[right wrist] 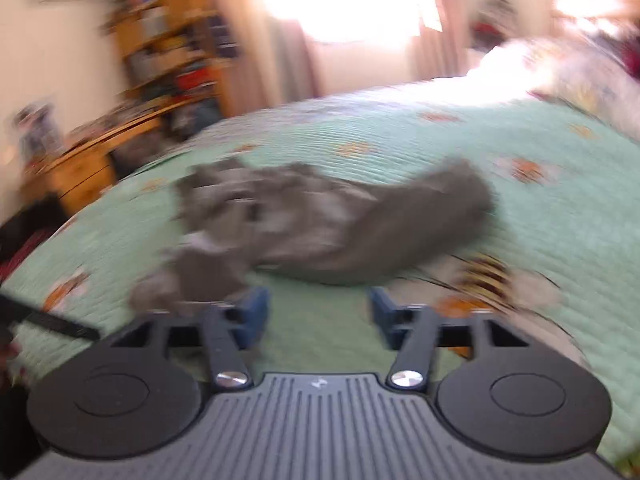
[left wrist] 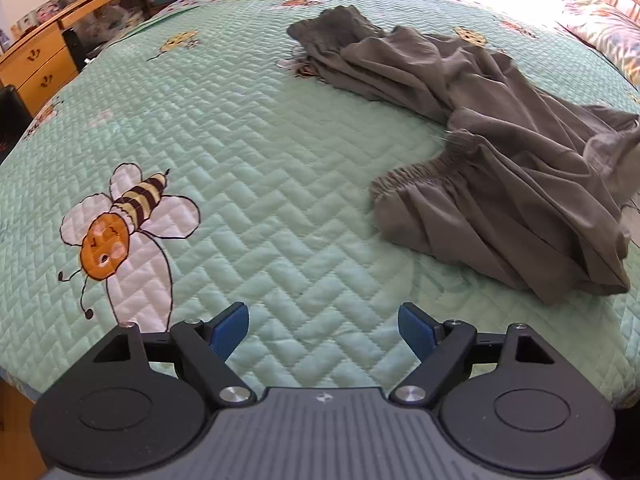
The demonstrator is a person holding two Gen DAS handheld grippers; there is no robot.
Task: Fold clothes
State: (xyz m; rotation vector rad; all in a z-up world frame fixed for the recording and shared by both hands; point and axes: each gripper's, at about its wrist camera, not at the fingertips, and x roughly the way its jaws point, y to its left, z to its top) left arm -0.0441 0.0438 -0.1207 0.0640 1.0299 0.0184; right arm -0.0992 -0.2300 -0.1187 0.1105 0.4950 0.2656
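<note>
A crumpled pair of grey-brown elastic-waist trousers (left wrist: 472, 128) lies toward the far right side of the mint-green quilted bedspread with bee pictures (left wrist: 240, 128). The left gripper (left wrist: 323, 330) hovers above the near edge, jaws wide, holding nothing. The right gripper (right wrist: 318, 316), its view blurred, is likewise spread and empty, just short of the trousers (right wrist: 320, 220).

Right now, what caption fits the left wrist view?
Open left hand-held gripper above a green bee quilt, with crumpled grey trousers lying ahead to its right, unfolded.
</note>
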